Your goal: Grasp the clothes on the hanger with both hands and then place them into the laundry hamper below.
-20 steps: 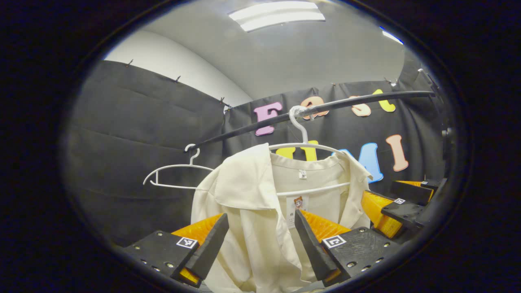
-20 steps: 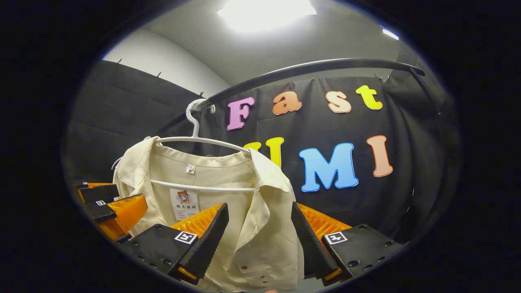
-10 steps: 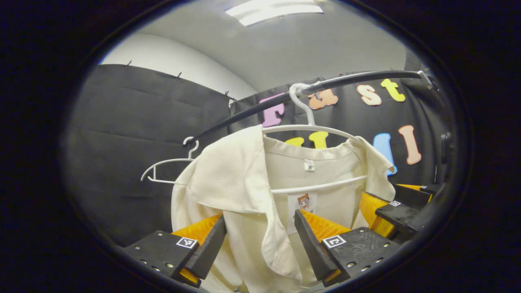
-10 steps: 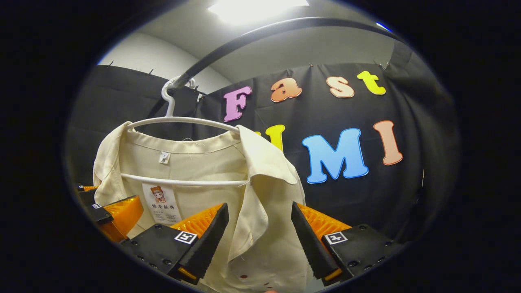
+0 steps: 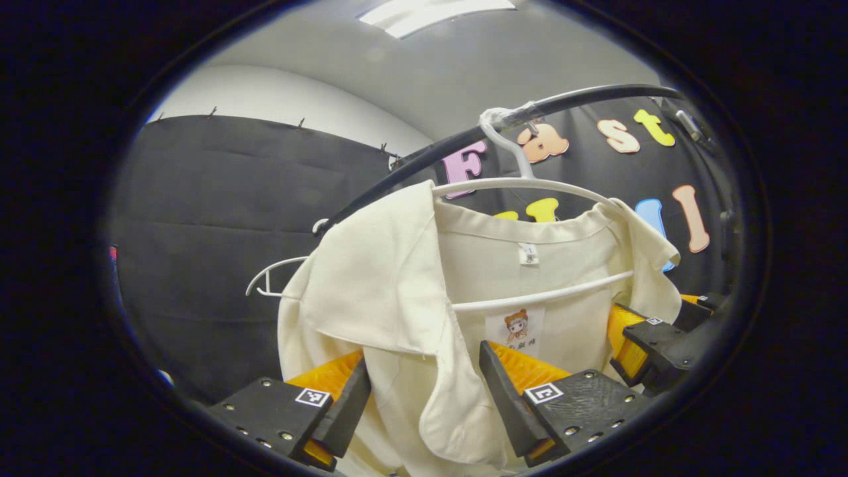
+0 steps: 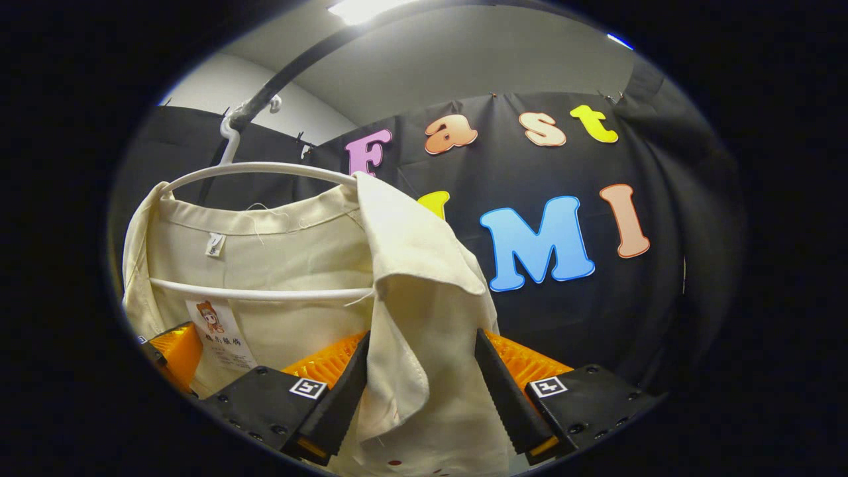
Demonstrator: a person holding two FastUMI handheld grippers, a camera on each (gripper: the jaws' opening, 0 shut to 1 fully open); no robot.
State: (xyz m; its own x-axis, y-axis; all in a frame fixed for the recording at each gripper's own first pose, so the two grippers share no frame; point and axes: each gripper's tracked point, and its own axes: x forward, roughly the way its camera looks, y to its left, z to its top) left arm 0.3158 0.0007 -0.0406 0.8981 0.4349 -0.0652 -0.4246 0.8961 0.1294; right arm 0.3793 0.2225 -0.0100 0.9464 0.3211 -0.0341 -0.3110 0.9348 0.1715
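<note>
A cream shirt hangs on a white hanger hooked over a black rail. In the left gripper view, my left gripper is open, and the shirt's collar flap and front edge hang between its fingers. My right gripper shows at the shirt's far side. In the right gripper view, the shirt hangs on its hanger, and its other collar flap droops between the open fingers of my right gripper. A corner of my left gripper shows at the lower left.
An empty white hanger hangs on the rail behind the shirt's left shoulder. The rail arcs overhead in the right gripper view. Black cloth walls close the booth behind and on both sides.
Both grippers have moved closer to the shirt and a little upward. The collar flaps now reach deeper between the fingers. Both stay open.
</note>
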